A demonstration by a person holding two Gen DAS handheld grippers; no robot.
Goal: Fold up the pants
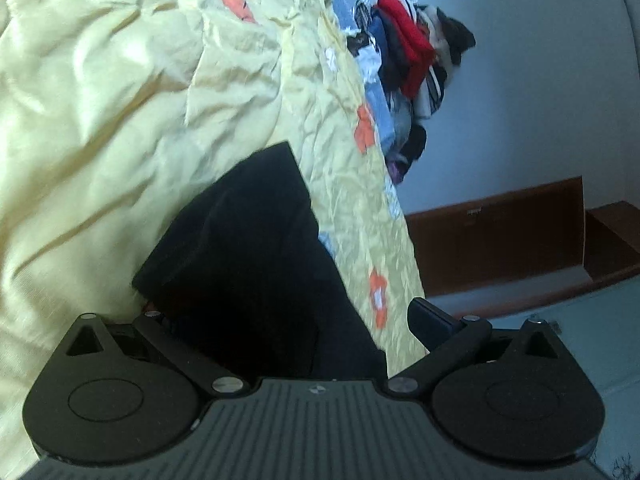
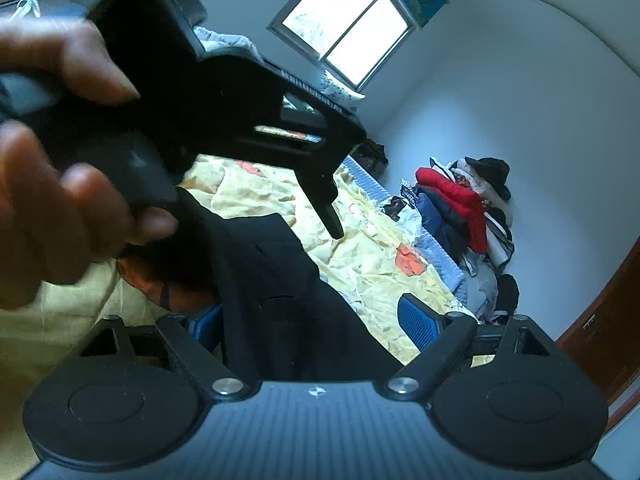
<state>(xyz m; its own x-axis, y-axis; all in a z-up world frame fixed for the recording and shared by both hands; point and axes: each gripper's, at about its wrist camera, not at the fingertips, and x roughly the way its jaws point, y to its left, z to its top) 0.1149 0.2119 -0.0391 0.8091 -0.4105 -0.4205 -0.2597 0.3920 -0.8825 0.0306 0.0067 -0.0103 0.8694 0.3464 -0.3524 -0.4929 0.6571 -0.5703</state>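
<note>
Pants [image 1: 248, 264], black, lie on a crumpled yellow bedspread [image 1: 100, 120] printed with orange flowers, one folded edge running up toward the bed's far side. In the left wrist view the cloth fills the space between the left hand-held gripper's [image 1: 280, 320] fingers; its right finger stands clear of the fabric, the left one is hidden behind dark cloth, so whether it grips cannot be told. Right hand-held gripper [image 2: 312, 320] has its jaws wide apart, blue pads [image 2: 418, 322] showing, the pants passing between them without either pad visibly pressing. In that same view a person's hand [image 2: 60, 152] wraps the handle of the left tool just above the pants. Clothes pile [image 2: 468, 216], red jacket on top, sits against the wall beyond the bed. Window [image 2: 348, 20] bright above.
</note>
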